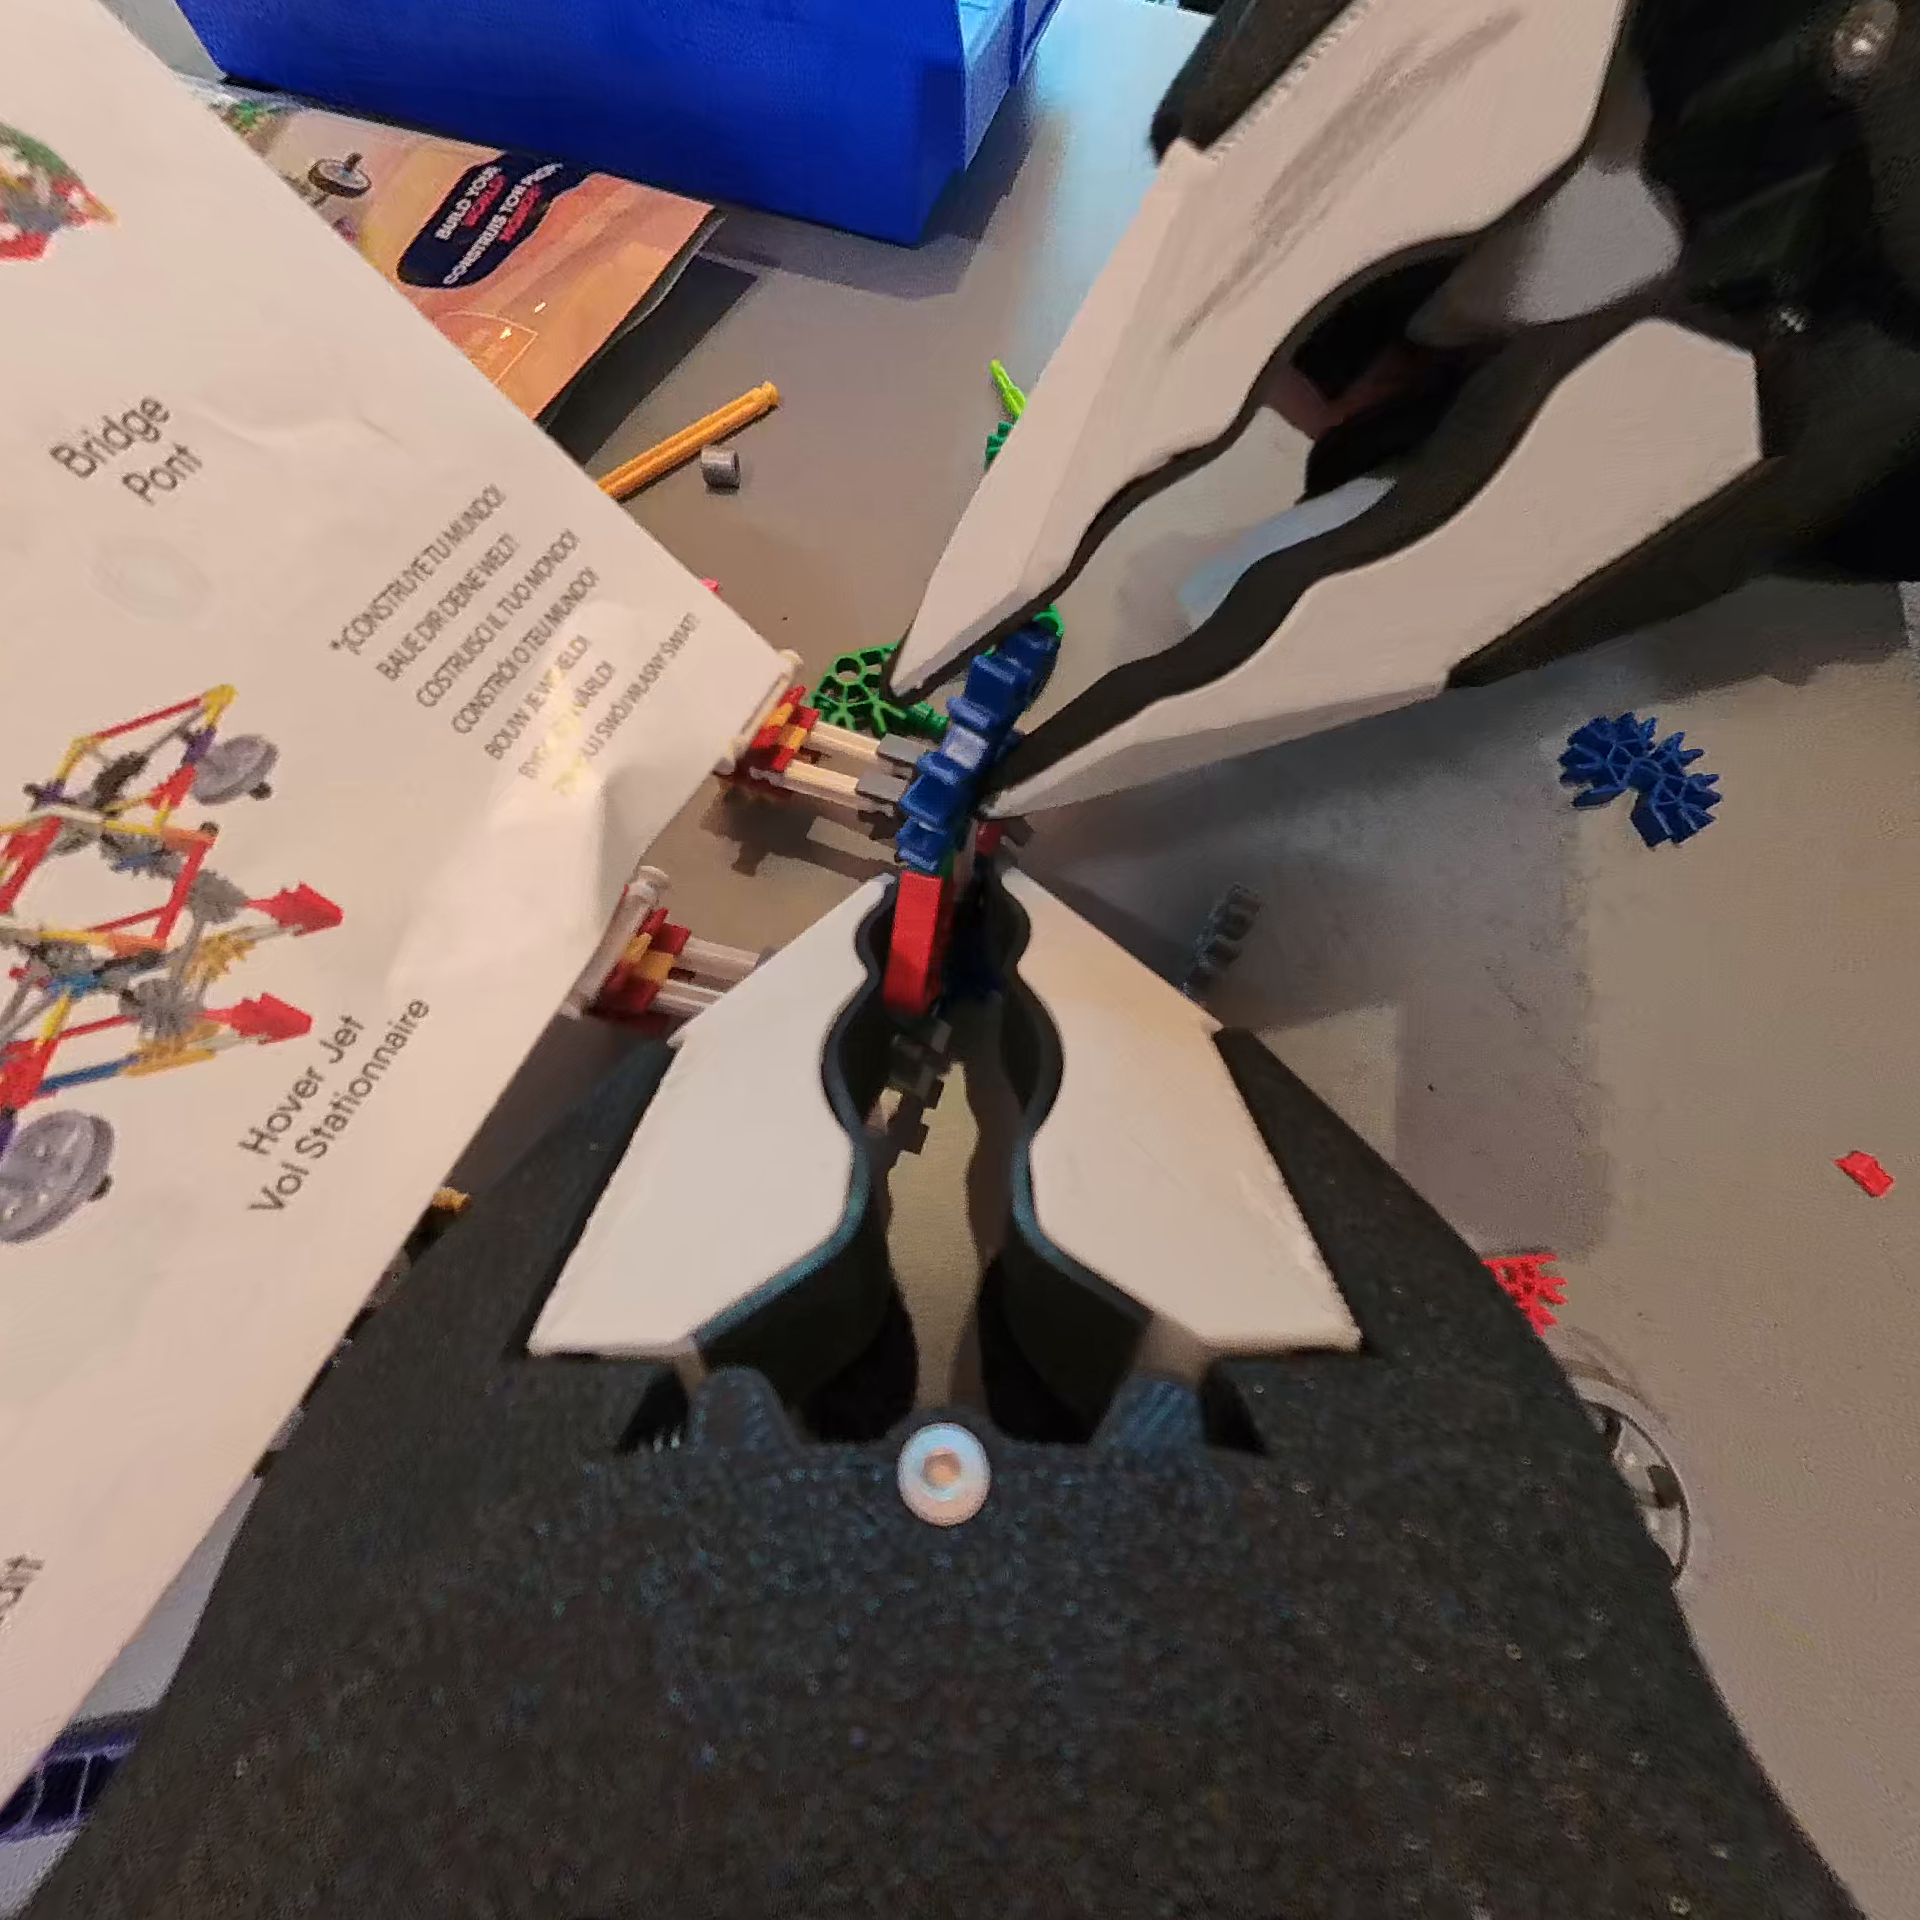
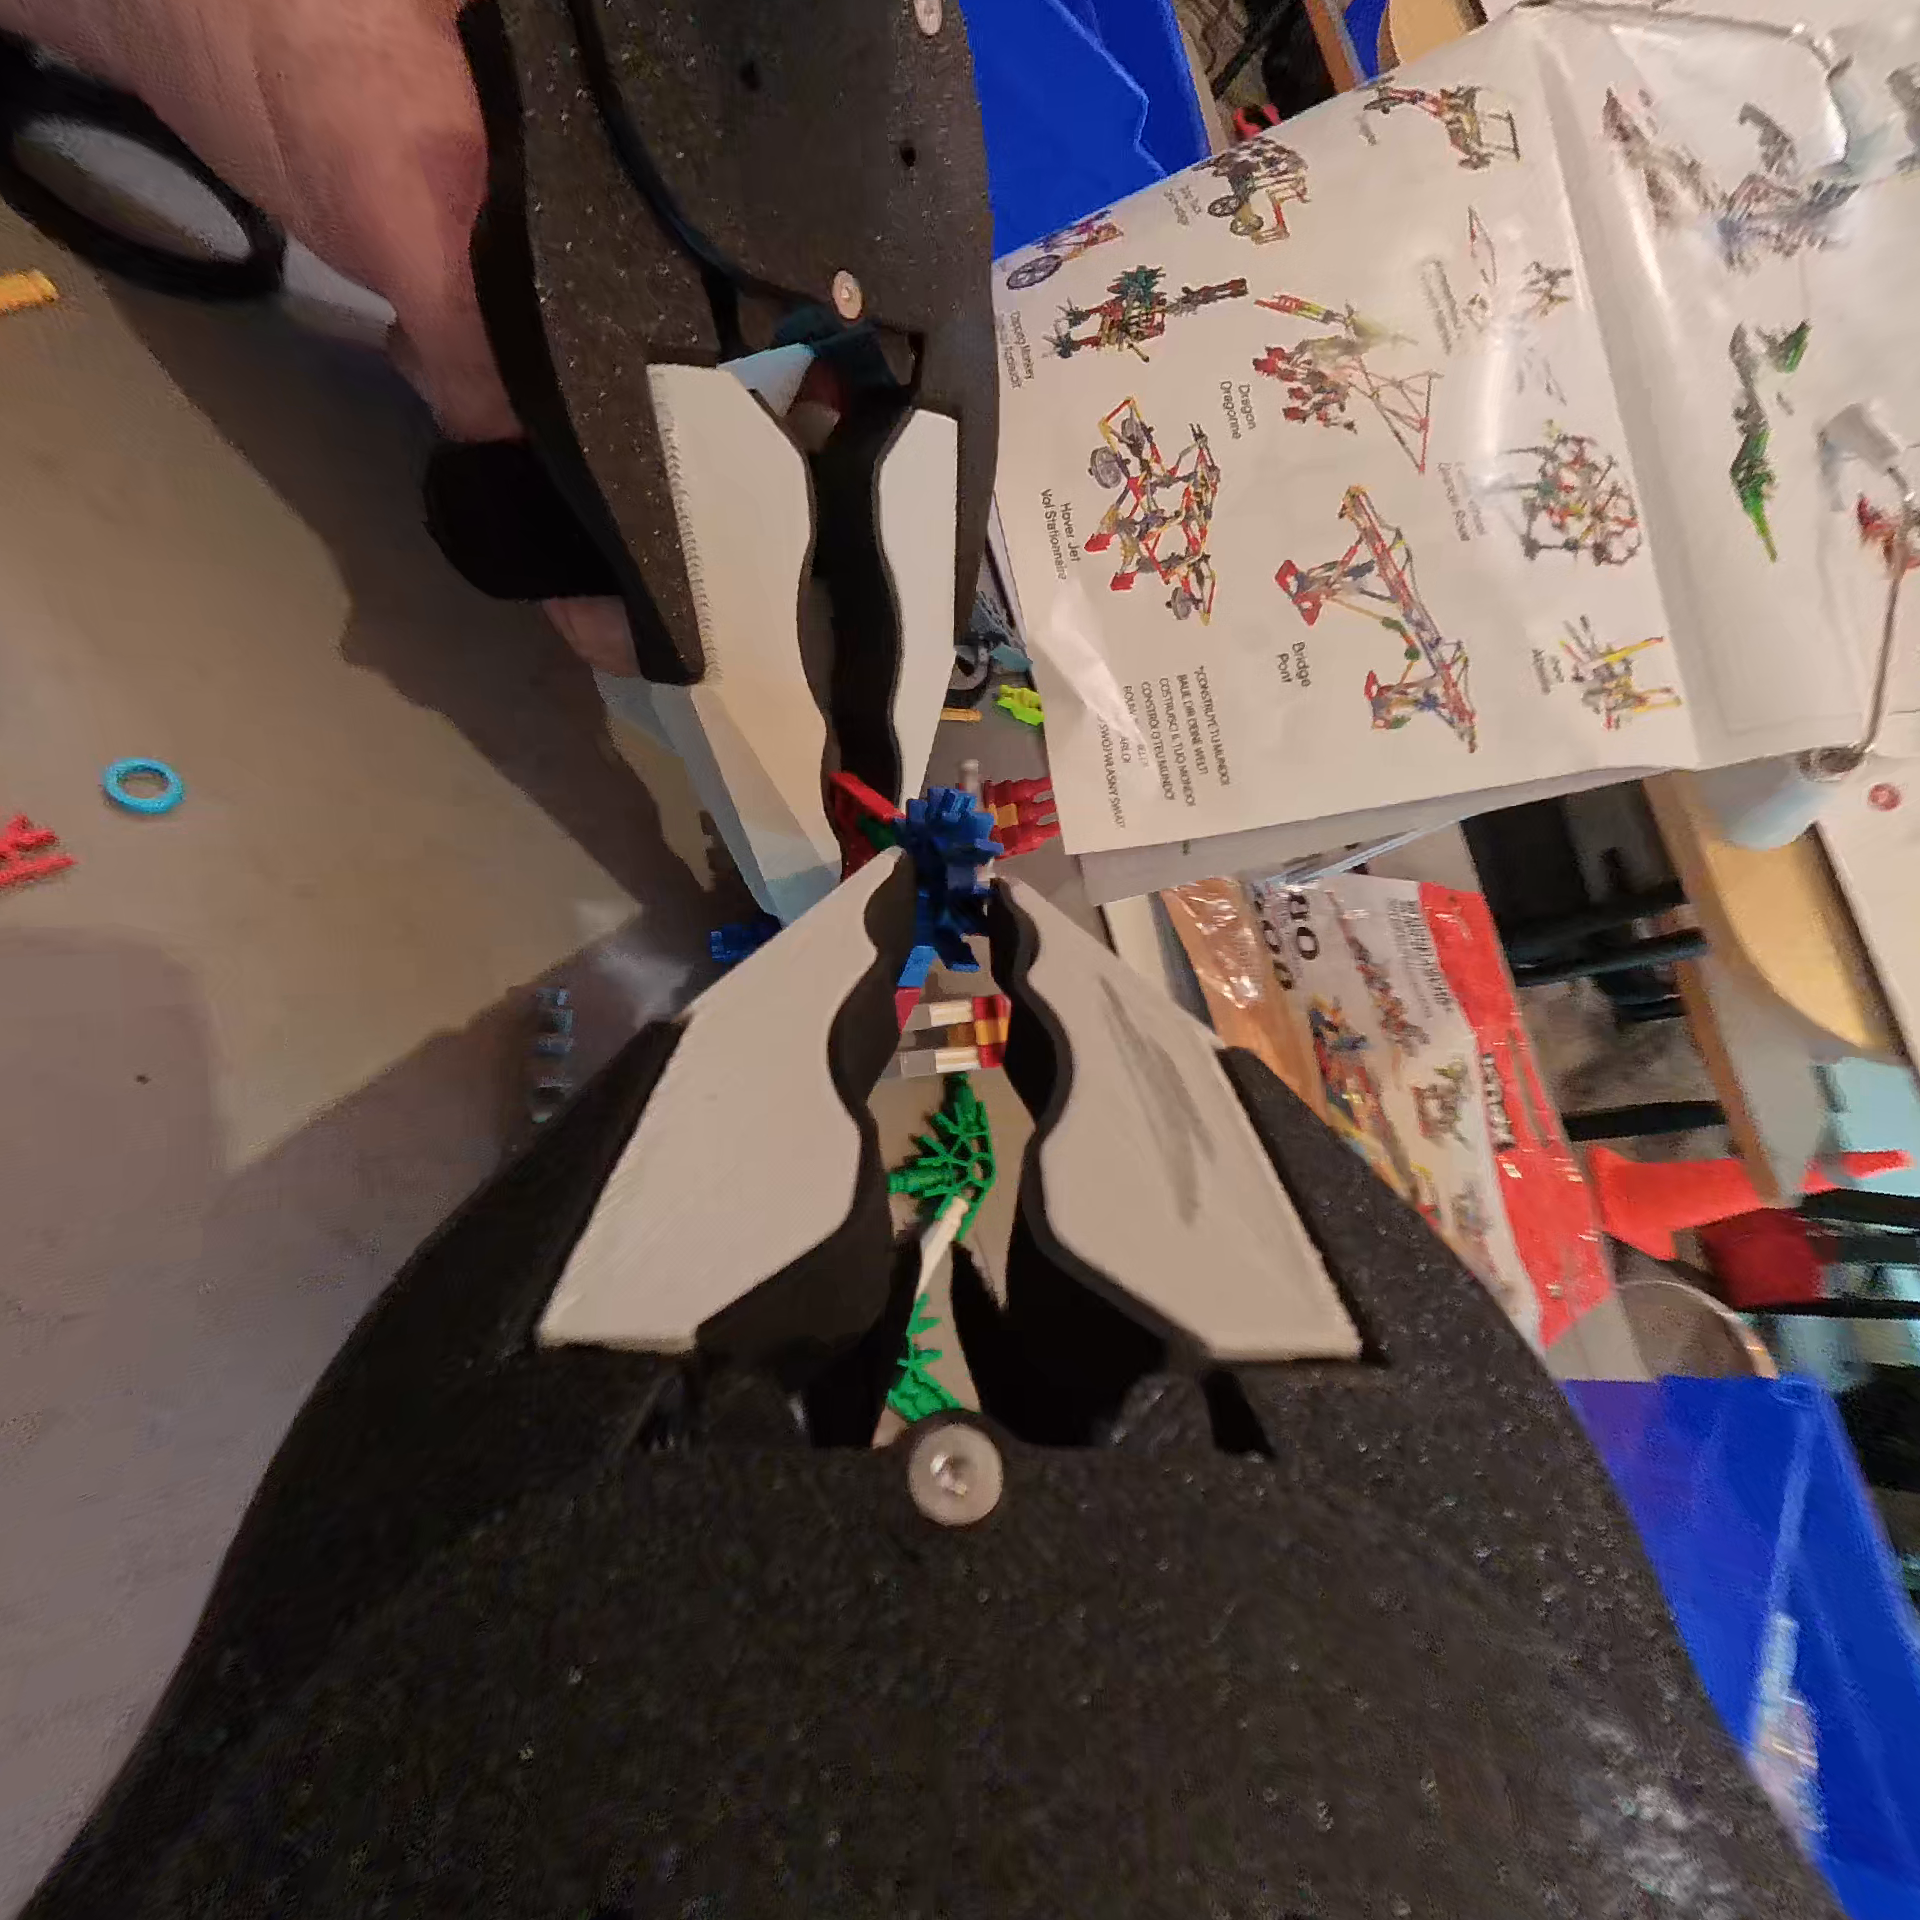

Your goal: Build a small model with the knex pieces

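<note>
My left gripper (image 1: 940, 883) is shut on a red connector (image 1: 914, 945) at one end of a small toy assembly of rods and connectors held just above the grey table (image 1: 1351, 987). My right gripper (image 1: 951, 748) comes in from the upper right and is shut on a blue toothed connector (image 1: 935, 779) on the same assembly. In the right wrist view my right gripper (image 2: 948, 871) grips the blue connector (image 2: 945, 831), and the left gripper (image 2: 868, 821) meets it from above, with a hand (image 2: 312, 156) on it. White rods with red and yellow ends (image 1: 821, 748) and green connectors (image 1: 862, 686) lie just behind.
A white instruction sheet (image 1: 260, 675) leans over the left side. A blue bin (image 1: 644, 94) stands at the back. Loose on the table are a blue connector (image 1: 1642, 774), a yellow rod (image 1: 691, 436), a small red piece (image 1: 1865, 1174) and a teal ring (image 2: 143, 784). A red box (image 2: 1455, 1091) lies near the sheet. The tips of one gripper are about 4 centimetres away from the tips of the other.
</note>
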`<state>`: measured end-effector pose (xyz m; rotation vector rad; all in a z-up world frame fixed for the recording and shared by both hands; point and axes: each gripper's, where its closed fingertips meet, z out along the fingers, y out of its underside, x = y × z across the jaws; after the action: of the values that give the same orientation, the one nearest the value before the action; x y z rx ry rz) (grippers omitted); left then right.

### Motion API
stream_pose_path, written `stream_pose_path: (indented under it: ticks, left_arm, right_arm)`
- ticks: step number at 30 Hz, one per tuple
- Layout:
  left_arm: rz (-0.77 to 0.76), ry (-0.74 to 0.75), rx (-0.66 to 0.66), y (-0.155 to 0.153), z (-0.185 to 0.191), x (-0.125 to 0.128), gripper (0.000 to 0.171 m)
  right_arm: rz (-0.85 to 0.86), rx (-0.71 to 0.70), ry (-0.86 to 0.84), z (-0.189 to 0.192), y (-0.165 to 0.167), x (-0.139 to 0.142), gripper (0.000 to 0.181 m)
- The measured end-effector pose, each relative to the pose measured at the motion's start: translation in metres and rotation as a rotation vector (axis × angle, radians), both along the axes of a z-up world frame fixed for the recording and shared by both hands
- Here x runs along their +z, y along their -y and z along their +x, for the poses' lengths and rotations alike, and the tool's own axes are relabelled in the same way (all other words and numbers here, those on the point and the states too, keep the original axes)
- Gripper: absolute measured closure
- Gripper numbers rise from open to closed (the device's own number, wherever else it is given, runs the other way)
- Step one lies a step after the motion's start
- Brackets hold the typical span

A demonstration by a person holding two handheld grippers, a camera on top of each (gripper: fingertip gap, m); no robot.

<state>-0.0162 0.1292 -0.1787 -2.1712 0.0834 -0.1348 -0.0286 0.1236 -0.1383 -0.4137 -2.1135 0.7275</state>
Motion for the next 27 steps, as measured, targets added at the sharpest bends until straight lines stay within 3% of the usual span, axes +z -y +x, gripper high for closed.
stream_pose_path:
  ticks: [12, 27]
  left_arm:
    - [-0.015, 0.033, 0.047, 0.0, -0.008, -0.001, 0.162]
    - [0.009, 0.14, 0.047, 0.006, -0.015, 0.002, 0.163]
  right_arm:
    - [0.295, -0.027, -0.249, -0.005, 0.014, 0.001, 0.168]
    - [0.433, 0.007, -0.449, -0.012, 0.022, 0.002, 0.168]
